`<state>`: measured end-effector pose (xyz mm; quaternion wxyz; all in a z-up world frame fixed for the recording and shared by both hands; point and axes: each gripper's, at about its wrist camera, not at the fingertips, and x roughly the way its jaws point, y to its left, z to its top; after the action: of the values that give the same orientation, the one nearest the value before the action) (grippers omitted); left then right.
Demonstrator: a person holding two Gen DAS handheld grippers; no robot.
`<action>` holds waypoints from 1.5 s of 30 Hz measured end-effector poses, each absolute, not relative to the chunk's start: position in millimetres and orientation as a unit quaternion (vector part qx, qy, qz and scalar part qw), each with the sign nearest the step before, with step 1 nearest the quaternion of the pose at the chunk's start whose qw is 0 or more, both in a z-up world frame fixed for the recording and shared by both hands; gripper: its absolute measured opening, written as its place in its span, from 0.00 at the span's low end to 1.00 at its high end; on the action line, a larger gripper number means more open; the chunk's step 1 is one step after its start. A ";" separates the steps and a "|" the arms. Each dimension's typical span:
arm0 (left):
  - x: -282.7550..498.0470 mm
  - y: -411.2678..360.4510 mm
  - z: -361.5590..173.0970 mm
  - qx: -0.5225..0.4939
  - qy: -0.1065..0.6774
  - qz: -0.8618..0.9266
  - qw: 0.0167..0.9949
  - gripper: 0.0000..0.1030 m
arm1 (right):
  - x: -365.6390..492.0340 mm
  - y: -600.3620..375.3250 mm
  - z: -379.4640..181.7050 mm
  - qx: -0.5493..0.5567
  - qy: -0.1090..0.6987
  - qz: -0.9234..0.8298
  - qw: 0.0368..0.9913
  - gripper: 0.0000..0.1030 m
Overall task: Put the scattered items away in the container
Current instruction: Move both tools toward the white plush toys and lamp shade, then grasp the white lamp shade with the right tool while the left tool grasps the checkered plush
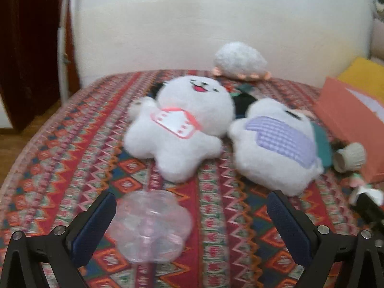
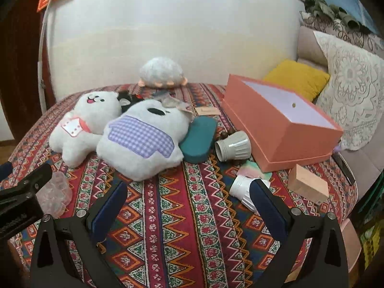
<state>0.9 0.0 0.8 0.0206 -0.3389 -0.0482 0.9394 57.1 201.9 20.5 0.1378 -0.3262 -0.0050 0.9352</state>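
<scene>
Hovering low over the near edge of the table (image 2: pixel 192 216), both tongs stand spread wide and carry nothing. The left tongs (image 1: pixel 192 225) point toward a clear flower-shaped plastic case (image 1: pixel 152 225) lying just inside their left finger, a line-up that suggests this is the thing they are aimed at. The right tongs (image 2: pixel 189 206) hang over bare patterned cloth, with a white ribbed cup (image 2: pixel 242 192) on its side just beside their right finger.

The salmon cardboard box (image 2: pixel 276 134) sits open at the right edge, tilted; the little of its inside that shows looks bare. Around it the items lie scattered on the cloth:
- two white plush toys, one with a red bib (image 2: pixel 84 124), one with a lilac checked patch (image 2: pixel 141 141), touching each other mid-table;
- a teal case (image 2: pixel 198 141) and a grey cup (image 2: pixel 231 146) between plush and box;
- a grey plush hedgehog (image 2: pixel 162 75) at the far edge;
- a wooden block (image 2: pixel 308 187) near the right corner.
</scene>
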 end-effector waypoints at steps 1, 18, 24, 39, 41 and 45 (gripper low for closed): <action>2.1 0.0 1.8 -0.336 -0.042 0.941 0.022 1.00 | 57.1 202.2 20.0 -0.330 -0.003 0.934 0.138 1.00; 12.9 4.3 9.7 -0.308 0.029 0.951 0.012 1.00 | 64.4 202.9 30.3 -0.319 0.007 0.939 0.130 1.00; 4.9 -3.3 6.2 -0.318 0.008 0.948 0.009 1.00 | 67.6 211.7 27.4 -0.311 0.012 0.944 0.109 1.00; -59.1 90.4 -48.5 -0.416 0.029 0.904 0.098 1.00 | 53.9 340.8 -48.7 -0.412 0.121 0.887 0.170 1.00; -70.8 101.7 -54.4 -0.416 0.046 0.903 0.095 1.00 | 46.4 350.1 -55.9 -0.419 0.118 0.881 0.184 1.00; -96.3 116.5 -57.7 -0.419 0.057 0.899 0.116 1.00 | 23.7 360.3 -68.5 -0.434 0.116 0.873 0.188 1.00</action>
<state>-96.3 116.5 -57.7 0.1161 -0.4195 0.0570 0.8985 23.7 360.3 -68.5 0.1877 -0.4344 0.1158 0.8733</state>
